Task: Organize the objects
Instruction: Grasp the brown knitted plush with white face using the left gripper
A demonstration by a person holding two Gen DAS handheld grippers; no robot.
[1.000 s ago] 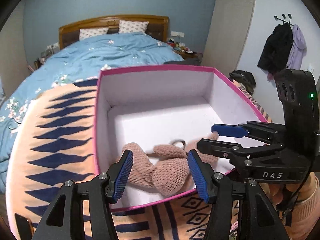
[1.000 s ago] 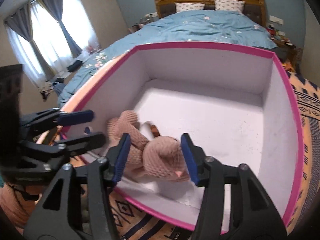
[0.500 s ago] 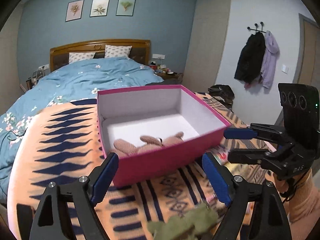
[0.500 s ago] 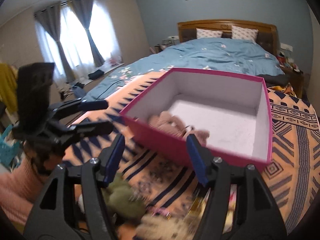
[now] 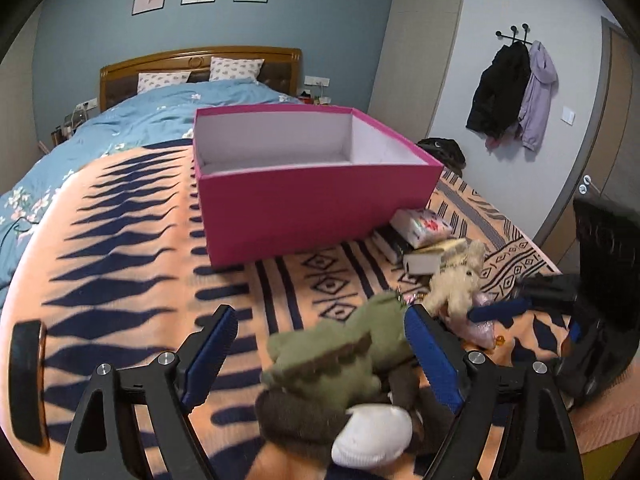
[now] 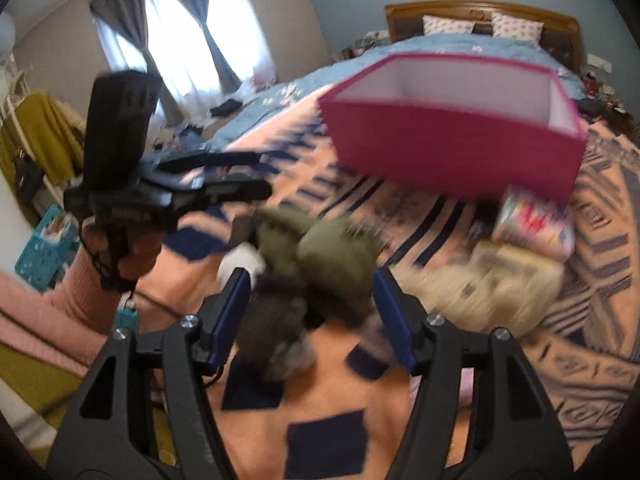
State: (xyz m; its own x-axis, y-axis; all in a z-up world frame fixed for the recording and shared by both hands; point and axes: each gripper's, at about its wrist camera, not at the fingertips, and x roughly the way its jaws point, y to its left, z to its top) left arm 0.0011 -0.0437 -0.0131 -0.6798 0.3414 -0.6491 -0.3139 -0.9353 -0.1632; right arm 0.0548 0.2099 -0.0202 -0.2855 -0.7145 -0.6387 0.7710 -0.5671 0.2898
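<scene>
A pink box (image 5: pixel 316 196) with a white inside stands on the orange patterned blanket (image 5: pixel 120 264); it also shows in the right wrist view (image 6: pixel 452 148). A green plush crocodile (image 5: pixel 340 356) lies on a dark plush with a white paw (image 5: pixel 372 436). My left gripper (image 5: pixel 320 360) is open, its fingers either side of the crocodile. My right gripper (image 6: pixel 312 312) is open over the crocodile (image 6: pixel 320 248) and the dark plush (image 6: pixel 280 332). A cream plush (image 5: pixel 456 284) lies to the right. The box's contents are hidden.
A tissue pack (image 5: pixel 422 226) and books (image 5: pixel 424 258) lie by the box's right corner. A small pink item (image 5: pixel 480 326) lies near the cream plush. A dark phone (image 5: pixel 26 380) lies at the left. The bed (image 5: pixel 140 120) stretches behind.
Both grippers have pulled back from the box, leaving the pink knitted toy in it, and dropped low over the plush pile at the blanket's near end. Both stayed open.
</scene>
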